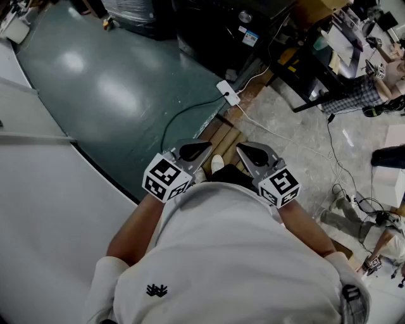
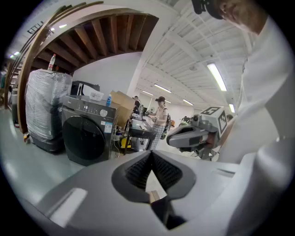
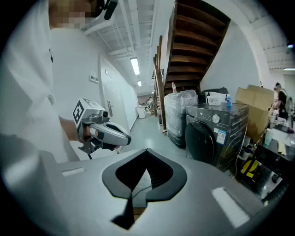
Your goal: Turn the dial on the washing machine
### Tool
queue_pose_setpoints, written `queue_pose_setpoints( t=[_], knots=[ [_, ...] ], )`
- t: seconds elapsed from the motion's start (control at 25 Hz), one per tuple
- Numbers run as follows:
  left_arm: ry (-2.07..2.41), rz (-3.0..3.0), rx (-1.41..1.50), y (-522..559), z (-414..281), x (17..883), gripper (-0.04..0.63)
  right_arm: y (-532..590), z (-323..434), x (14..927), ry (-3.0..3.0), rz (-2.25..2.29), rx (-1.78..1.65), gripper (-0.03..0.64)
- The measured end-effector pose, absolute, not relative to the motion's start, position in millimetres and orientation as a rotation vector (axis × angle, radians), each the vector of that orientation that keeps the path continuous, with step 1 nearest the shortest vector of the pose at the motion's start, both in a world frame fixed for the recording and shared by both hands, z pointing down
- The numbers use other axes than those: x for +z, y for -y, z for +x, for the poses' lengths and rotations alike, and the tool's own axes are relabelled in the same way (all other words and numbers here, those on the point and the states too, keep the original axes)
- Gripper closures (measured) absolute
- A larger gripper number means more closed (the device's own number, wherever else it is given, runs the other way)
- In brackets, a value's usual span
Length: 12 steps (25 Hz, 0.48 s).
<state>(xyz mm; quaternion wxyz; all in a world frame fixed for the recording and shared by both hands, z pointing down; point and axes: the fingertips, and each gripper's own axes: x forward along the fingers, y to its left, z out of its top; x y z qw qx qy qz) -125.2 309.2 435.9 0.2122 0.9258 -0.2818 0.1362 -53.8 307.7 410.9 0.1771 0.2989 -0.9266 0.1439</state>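
The dark front-loading washing machine [image 2: 87,133] stands across the green floor, several steps away, also seen as washing machine [image 3: 212,133] and at the top of the head view [image 1: 228,28]. Its round silver dial [image 2: 103,112] sits on the top control strip; dial [image 3: 216,118] and dial [image 1: 245,17] show too. My left gripper [image 1: 193,152] and right gripper [image 1: 253,154] are held side by side close to my chest, far from the machine. Left gripper [image 2: 150,154] is shut with nothing in it. Right gripper [image 3: 146,152] is likewise shut and holds nothing.
A shrink-wrapped stack [image 2: 46,108] stands left of the machine, a cardboard box [image 2: 120,101] and cluttered benches to its right, where a person in a plaid shirt [image 2: 160,117] stands. A power strip [image 1: 228,92] with cables and a wooden pallet [image 1: 224,136] lie on the floor ahead.
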Motion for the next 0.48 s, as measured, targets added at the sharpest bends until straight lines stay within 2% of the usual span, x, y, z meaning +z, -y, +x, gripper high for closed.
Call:
queue_pose_setpoints(
  t=[0.48],
  knots=[
    [0.768,2.562,0.393,-251,-98,459,0.540,-261,-17,434,2.591,0.940,0.497,0.617]
  ],
)
